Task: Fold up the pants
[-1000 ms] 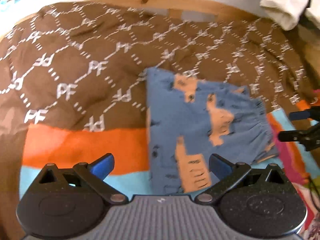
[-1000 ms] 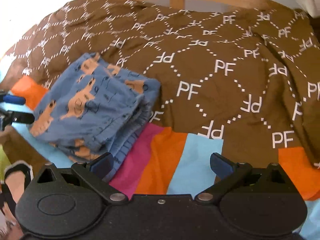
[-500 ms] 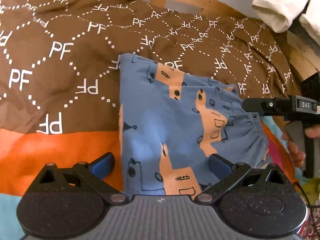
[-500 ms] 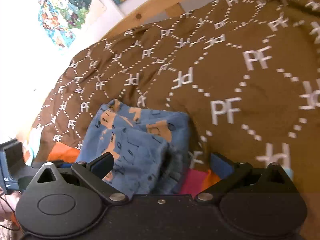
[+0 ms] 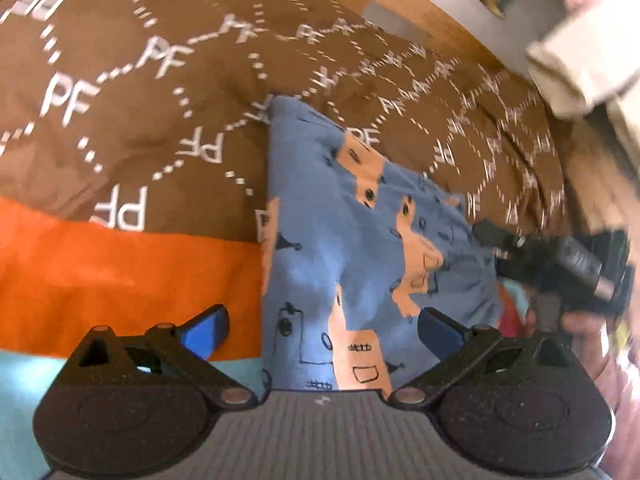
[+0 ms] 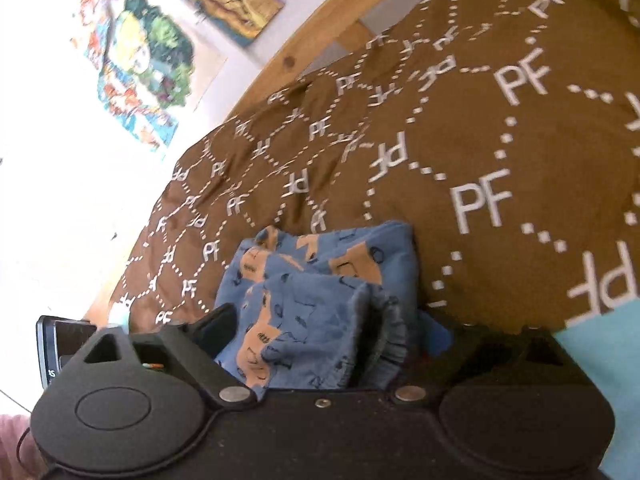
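Folded blue pants [image 5: 360, 248] with orange prints lie on the bed. My left gripper [image 5: 320, 334] is open, low over their near edge, and the fabric runs between its blue pads. From the right, my right gripper [image 5: 540, 264] comes in at the gathered waistband end. In the right wrist view the stacked layers of the pants [image 6: 320, 300] bulge up between the fingers of my right gripper [image 6: 326, 332]. Its jaws are closing around that end; I see no firm pinch.
A brown duvet [image 5: 140, 128] with white PF lettering covers most of the bed, over an orange and light-blue striped blanket [image 5: 120, 272]. A wooden bed frame [image 6: 304, 52] and wall posters [image 6: 140, 68] stand behind. Beige cloth [image 5: 580, 64] hangs at the upper right.
Both grippers have come lower and closer to the pants. The right one has rolled, its fingers now straddle the waistband end and stand narrower than before.
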A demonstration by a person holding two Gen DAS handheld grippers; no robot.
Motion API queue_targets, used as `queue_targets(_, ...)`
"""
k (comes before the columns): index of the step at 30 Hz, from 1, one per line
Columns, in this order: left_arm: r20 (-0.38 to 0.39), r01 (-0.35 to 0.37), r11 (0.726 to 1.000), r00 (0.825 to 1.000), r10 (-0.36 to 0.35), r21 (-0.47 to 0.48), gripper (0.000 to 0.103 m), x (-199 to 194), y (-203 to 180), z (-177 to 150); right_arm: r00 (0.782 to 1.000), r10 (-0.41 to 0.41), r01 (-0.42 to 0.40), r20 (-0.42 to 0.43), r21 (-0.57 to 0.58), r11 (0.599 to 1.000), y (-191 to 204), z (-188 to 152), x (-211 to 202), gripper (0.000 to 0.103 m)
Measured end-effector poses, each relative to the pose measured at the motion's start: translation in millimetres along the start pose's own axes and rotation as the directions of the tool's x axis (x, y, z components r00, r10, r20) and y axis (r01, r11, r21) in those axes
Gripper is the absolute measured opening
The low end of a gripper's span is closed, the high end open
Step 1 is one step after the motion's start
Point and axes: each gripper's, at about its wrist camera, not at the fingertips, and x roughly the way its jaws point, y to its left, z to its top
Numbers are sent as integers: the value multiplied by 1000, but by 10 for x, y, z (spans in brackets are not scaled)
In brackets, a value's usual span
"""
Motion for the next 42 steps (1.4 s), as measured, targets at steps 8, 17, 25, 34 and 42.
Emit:
queue_targets(8, 12, -15, 997, 1000, 16, -79, 77, 30, 0, -10, 999, -32, 29, 23, 112, 993, -173, 2, -93, 32)
queue_targets(17, -21, -189, 981, 982, 189, -33, 23, -4, -256, -8, 991, -126, 126, 45, -13, 992, 101, -42, -195, 16)
queue_targets(25, -5, -279, 960, 960, 279, 16, 19, -38, -481, -13, 978, -192, 202, 81, -140, 969, 335, -96, -203, 14)
queue_targets(34, 16, -301, 952, 954, 301, 49, 18, -75, -573, -38, 971, -217, 236, 103, -240, 942, 476, -125, -209, 14)
queue_targets(42, 25, -307, 949, 952, 306, 71, 18, -132, -685, -51, 971, -209, 232, 111, -256, 939, 535, -114, -236, 14)
